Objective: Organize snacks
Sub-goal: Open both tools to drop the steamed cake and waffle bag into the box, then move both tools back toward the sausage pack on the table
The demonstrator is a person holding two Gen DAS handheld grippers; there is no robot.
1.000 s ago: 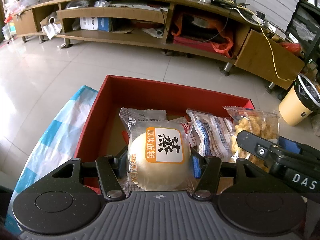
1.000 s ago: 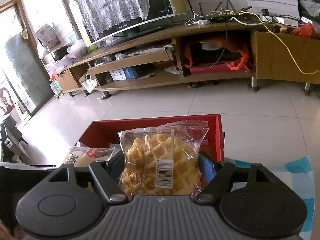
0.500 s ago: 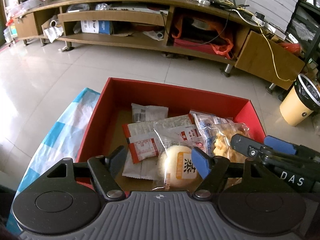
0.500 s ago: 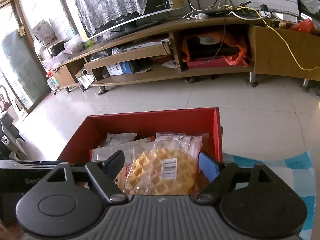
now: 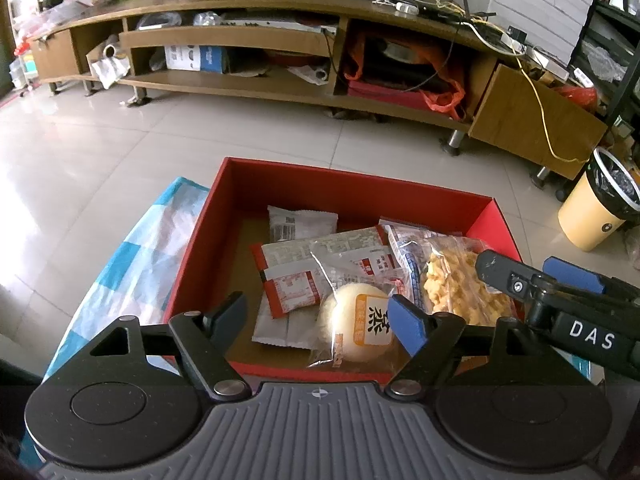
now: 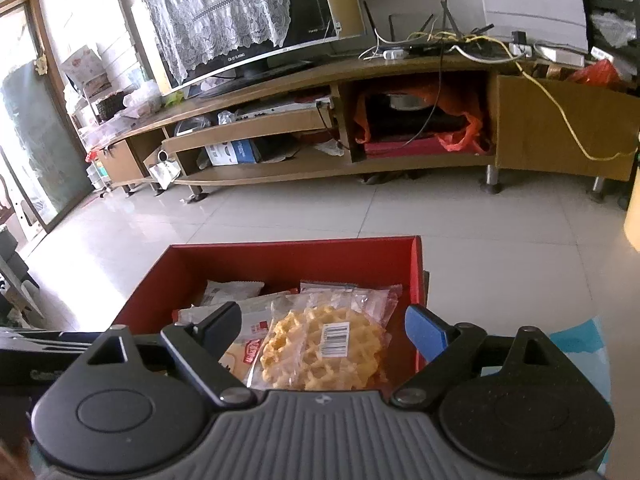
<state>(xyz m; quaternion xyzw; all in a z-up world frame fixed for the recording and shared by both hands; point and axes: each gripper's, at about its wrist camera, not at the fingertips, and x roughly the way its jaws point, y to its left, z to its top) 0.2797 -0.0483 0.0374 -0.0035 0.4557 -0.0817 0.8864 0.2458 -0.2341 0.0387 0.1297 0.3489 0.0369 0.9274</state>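
Spreading wide, both tongs, left (image 5: 320,316) & right (image 6: 326,330), have just been opening w/ nothing pinched, steamed cake pkt (image 5: 356,326) & waffle pkt (image 6: 320,354) lying loose in red box (image 5: 360,192); risk: pulling back low could snag wrappers.

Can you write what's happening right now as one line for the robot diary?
left claw: just opened, empty | right claw: just opened, empty | steamed cake, waffle pack: lying in red box
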